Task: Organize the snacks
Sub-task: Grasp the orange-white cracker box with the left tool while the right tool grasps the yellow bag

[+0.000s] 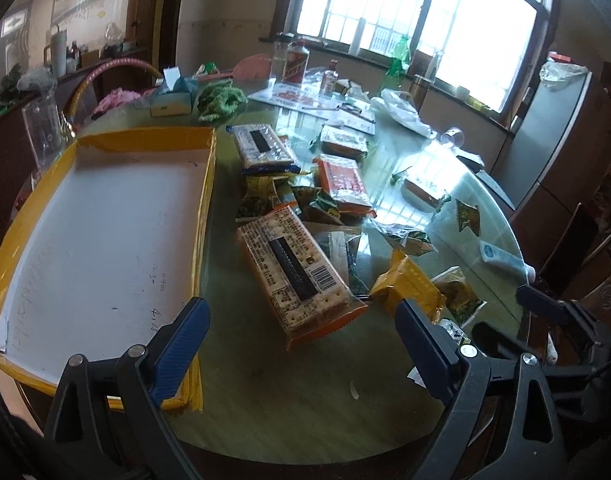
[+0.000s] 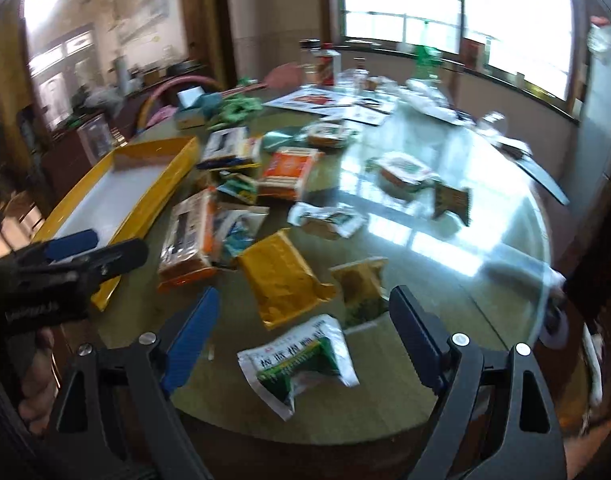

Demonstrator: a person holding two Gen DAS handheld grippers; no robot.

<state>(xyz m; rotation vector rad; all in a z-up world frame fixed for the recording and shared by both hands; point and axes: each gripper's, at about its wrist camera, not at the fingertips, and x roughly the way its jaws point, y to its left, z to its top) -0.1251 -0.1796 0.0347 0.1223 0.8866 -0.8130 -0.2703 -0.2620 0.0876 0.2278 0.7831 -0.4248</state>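
- Clearly unfilled so far: yellow-edged cardboard tray [image 1: 105, 216], one, at 9 o'clock on the round glass-topped table [image 1: 289, 412], white floor bare.
- Scattered from centre toward 3 o'clock, none yet in the tray: long cracker packs, two, nearest one [image 1: 297, 276] just beside the tray's right wall, the other [image 1: 265, 150] at 12 o'clock of it.
- Orange flat packs, at least three, one [image 1: 343, 184] touching the small green sachets.
- Yellow pouch [image 2: 283, 276], one, overlapping the pile's near edge.
- White-and-green sachet [image 2: 301, 364], one, nearest the table rim at 6 o'clock; small sachets elsewhere too blurred to count.
- Left gripper [image 1: 301, 344]: fingers spread wide, holding nothing, aimed at the nearest cracker pack.
- Right gripper [image 2: 305, 348]: fingers spread wide, empty, bracketing the white-and-green sachet.
- Risks, as judged: slick glass letting a flat sachet skate off the rim under a closing pinch; crackers crushed by a hard squeeze; overlapped packs dragged along together.
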